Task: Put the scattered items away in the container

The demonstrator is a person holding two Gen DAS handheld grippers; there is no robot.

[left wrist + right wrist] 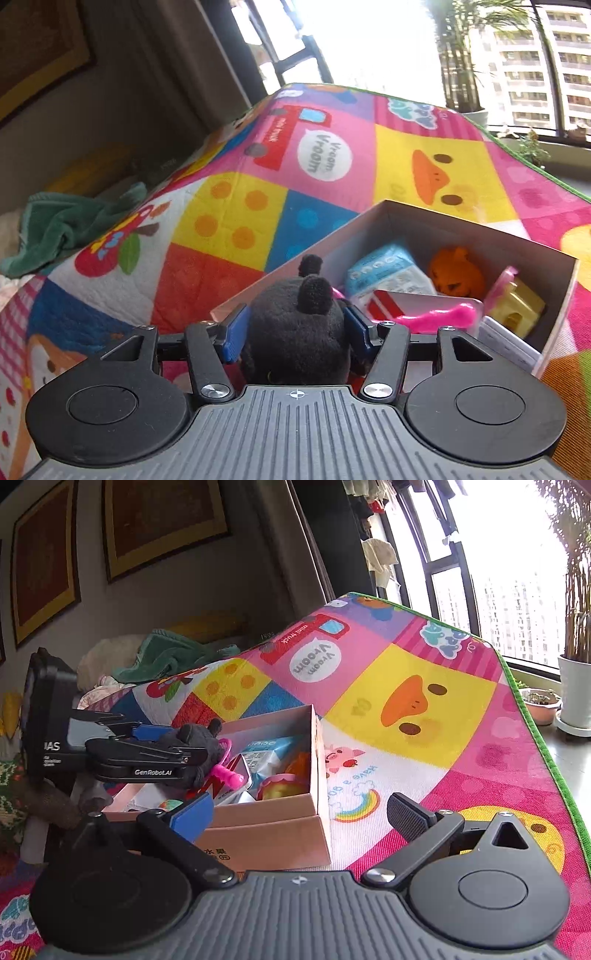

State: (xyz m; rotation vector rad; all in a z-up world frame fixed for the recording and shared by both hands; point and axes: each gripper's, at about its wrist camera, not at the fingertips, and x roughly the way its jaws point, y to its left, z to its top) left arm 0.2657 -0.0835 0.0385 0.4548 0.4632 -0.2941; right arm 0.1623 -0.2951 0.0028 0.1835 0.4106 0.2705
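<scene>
Black plush fills the space between the left gripper (295,325) jaws: a soft toy (295,332) with two round pom-pom ears is clenched between the blue pads (232,332), one pad pressed into each side of its head. Just ahead of those jaws and a little to their right sits the open cardboard box (461,221), and the toy hangs over its near corner; from the right wrist view the same left gripper (192,753) reaches in from the left above the box (317,775) with the soft toy (199,738) at its tip. Inside the box, beyond the left jaws, lie a pale blue packet (388,269), an orange plush (456,275), a yellow toy block (521,302) against the far right wall, a pink plastic piece (439,315) and a red and white carton (399,299) (their exact stacking is hard to read). The right gripper (299,816) has its jaws released and spread wide, nothing between them; the box's front right corner stands just ahead of its left finger (192,816), while its right finger (406,819) points over bare mat. Everything rests on a bright patchwork play mat (424,166) printed with a duck face and a "Vroom Vroom" bubble, and a green towel (74,229) lies crumpled far to the left of the left jaws, off the mat's edge.
</scene>
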